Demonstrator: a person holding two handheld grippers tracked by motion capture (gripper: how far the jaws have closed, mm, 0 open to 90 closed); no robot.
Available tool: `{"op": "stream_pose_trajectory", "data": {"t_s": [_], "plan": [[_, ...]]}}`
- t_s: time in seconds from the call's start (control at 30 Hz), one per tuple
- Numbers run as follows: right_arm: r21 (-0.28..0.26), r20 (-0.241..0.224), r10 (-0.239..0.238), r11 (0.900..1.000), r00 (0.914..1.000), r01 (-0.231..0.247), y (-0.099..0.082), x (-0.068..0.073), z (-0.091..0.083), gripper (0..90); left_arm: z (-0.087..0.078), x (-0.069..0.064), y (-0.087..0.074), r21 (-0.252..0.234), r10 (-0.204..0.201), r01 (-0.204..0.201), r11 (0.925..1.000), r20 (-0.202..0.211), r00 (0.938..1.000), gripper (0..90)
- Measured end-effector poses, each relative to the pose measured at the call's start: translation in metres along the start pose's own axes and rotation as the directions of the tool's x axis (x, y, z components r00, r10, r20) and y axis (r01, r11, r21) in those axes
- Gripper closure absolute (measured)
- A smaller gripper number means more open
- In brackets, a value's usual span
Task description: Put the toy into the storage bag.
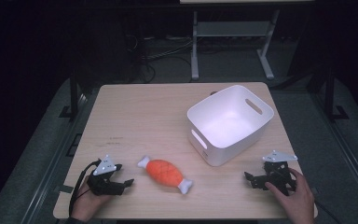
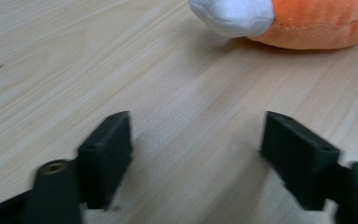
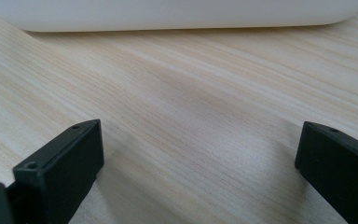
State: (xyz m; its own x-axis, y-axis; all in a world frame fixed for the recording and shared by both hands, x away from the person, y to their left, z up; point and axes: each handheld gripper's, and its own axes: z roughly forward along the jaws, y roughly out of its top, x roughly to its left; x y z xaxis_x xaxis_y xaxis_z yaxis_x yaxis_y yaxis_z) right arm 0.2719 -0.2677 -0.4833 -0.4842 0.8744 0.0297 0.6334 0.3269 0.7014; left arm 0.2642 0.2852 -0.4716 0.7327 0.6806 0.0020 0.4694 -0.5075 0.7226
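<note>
- We start with the plush meat-on-the-bone toy [image 1: 165, 173]: an orange stuffed body with a white bone knob at each end, lying flat on the light wooden table [image 1: 144, 116] near the front edge, its length slanting from upper left to lower right in the high view.
- In the left gripper view we see the toy [image 2: 317, 25] at the top edge, one white knob and part of the orange body, resting on the wood ahead of the jaws and apart from them.
- The left gripper [image 1: 123, 183] sits just left of the toy, low over the table, held by the person's left hand [image 1: 86, 205]; its jaws are spread wide with bare wood between them [image 2: 196, 158].
- A dark cable [image 1: 80, 179] loops from that gripper toward the table's front edge.
- A white plastic bin [image 1: 230, 122] with slot handles stands behind and to the right of the toy; we see nothing inside it, though the glare on its floor makes that hard to confirm.
- The right gripper [image 1: 251, 179] sits in front of the bin near the table's right front corner, held by the right hand [image 1: 296, 198].
- Its jaws are also spread well apart over bare wood [image 3: 198, 163], with the bin's white wall [image 3: 177, 14] across the top of the right gripper view.
</note>
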Motion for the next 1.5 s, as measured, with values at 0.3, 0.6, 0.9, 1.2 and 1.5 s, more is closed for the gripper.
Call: {"op": "stream_pose_trajectory", "data": {"t_s": [0.3,0.6,0.9,1.2,1.5], "plan": [[0.000,0.000,0.000,1.0000,1.0000,0.000,0.000,0.000,0.000,0.6,-0.011,-0.002,0.005,0.006,-0.009,0.009,0.9999,0.018,0.9998,54.6],[0.000,0.000,-0.001,1.0000,1.0000,0.001,0.000,0.000,0.000,0.6,-0.023,-0.011,0.018,0.011,-0.004,0.003,0.9999,0.073,0.9973,89.5],[0.000,0.000,0.001,1.0000,1.0000,-0.001,0.000,0.000,0.000,0.6,-0.016,-0.015,0.030,-0.004,0.006,-0.006,1.0000,0.105,0.9944,89.5],[0.000,0.001,0.002,1.0000,1.0000,-0.002,0.000,0.000,0.000,0.5,-0.002,-0.013,0.043,-0.007,0.008,-0.008,0.9999,0.107,0.9942,89.5],[0.000,0.001,0.002,1.0000,1.0000,-0.002,0.000,0.000,0.000,0.6,0.003,-0.014,0.047,-0.002,0.008,-0.008,1.0000,0.105,0.9944,89.5]]}}
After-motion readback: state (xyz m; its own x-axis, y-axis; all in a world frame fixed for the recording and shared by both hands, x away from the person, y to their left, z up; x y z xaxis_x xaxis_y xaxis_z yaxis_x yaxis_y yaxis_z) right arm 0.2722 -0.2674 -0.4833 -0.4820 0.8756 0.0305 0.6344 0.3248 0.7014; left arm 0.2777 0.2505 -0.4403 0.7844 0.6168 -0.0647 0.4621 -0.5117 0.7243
